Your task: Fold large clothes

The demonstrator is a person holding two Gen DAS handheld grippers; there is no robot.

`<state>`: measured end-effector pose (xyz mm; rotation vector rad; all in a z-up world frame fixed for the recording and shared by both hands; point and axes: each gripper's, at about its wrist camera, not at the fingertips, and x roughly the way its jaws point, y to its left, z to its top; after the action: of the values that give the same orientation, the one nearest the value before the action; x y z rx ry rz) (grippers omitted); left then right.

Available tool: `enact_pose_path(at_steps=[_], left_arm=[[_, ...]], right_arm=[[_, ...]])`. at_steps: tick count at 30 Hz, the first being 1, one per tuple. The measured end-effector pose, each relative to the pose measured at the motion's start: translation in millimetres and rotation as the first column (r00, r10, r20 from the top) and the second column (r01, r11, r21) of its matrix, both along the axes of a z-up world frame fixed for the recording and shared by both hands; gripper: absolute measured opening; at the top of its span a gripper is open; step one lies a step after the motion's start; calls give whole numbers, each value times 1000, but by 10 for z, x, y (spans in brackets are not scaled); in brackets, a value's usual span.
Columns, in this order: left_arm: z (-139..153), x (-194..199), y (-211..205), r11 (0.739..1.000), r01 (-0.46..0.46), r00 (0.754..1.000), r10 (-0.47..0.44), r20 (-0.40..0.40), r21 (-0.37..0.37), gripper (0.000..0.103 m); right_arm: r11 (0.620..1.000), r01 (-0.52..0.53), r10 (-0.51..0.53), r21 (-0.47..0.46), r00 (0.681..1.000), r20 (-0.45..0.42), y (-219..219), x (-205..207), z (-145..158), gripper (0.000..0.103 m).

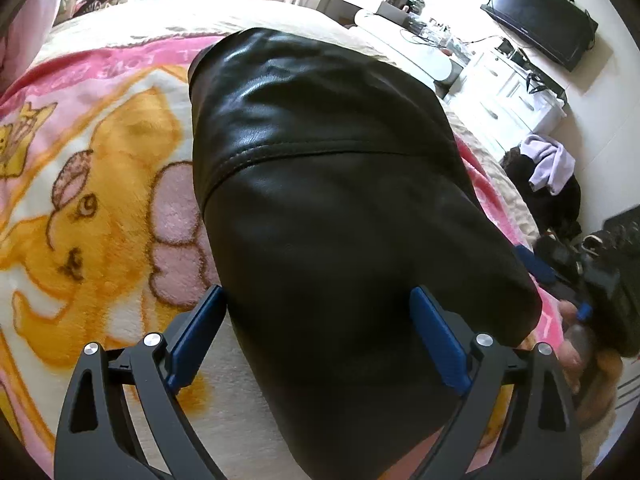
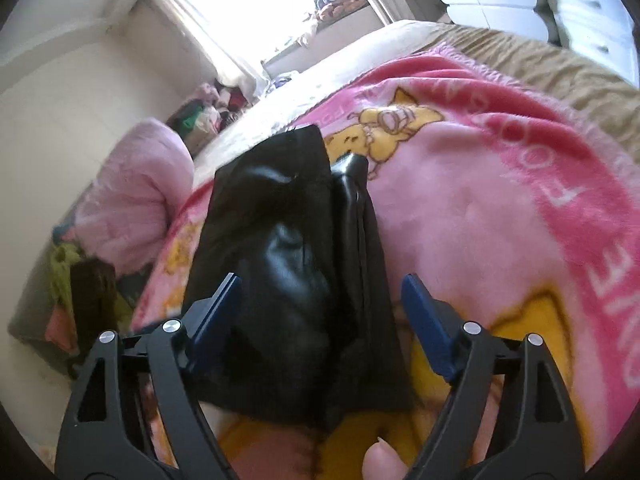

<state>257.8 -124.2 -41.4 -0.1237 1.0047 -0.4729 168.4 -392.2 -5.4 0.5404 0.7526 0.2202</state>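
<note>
L gripper (image 1: 318, 334) released, fingers wide apart w/ black leather garment (image 1: 328, 200) between & under them. R gripper (image 2: 322, 316) also spread, over same garment's folded end. Garment lies lengthwise on pink cartoon blanket (image 2: 500, 220); blanket bare on both sides, bed edge near R.

From my left wrist feed I see a glossy black leather garment (image 1: 320, 208) with one stitched seam across it, and at nine o'clock of it a fleece blanket (image 1: 100, 200) printed with an orange-yellow cartoon figure outlined in brown on cream, pale pink patches and a hot-pink border. At two o'clock sit a black screen (image 1: 540, 16) above white drawers (image 1: 508, 108), with a lilac cloth (image 1: 548, 160) on something dark. My right wrist feed shows white lettering on the pink border at three o'clock, a pale pink quilted pillow (image 2: 136, 196) at nine o'clock, and both tools, left (image 1: 320, 336) and right (image 2: 320, 320), black with blue fingers (image 1: 436, 340).
</note>
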Motion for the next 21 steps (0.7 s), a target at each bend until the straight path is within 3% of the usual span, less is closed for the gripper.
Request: enact_pose_path(at_steps=[4, 5, 7, 10, 14, 16, 19, 21], left_arm=[[18, -52, -28, 1000, 7, 1000, -7, 25, 23, 92], [21, -55, -32, 1000, 8, 1000, -9, 30, 27, 92], [26, -61, -29, 1000, 9, 999, -10, 35, 30, 92], [10, -66, -50, 999, 23, 999, -24, 28, 36, 94], [-86, -83, -71, 999, 26, 999, -27, 19, 38, 96], [-149, -80, -55, 1000, 13, 1000, -13, 5, 20, 97], [-196, -86, -7, 1000, 0, 1000, 0, -5, -7, 98], [-184, -94, 1, 1000, -2, 1000, 2, 7, 0, 98]], right_arm=[[999, -24, 24, -22, 1000, -9, 78, -177, -33, 75], [999, -29, 29, -18, 999, -18, 84, -206, -74, 72], [999, -34, 33, -28, 998, -48, 88, -221, -148, 54], [999, -37, 32, -40, 992, -120, 77, -167, -362, 46], [992, -36, 17, -118, 987, -157, 145, -126, -483, 45], [991, -20, -2, -135, 986, -166, 149, -121, -511, 52], [996, -17, 1, -89, 984, -180, 67, -134, -470, 60], [997, 8, -17, -70, 992, -128, 24, -146, -285, 63]])
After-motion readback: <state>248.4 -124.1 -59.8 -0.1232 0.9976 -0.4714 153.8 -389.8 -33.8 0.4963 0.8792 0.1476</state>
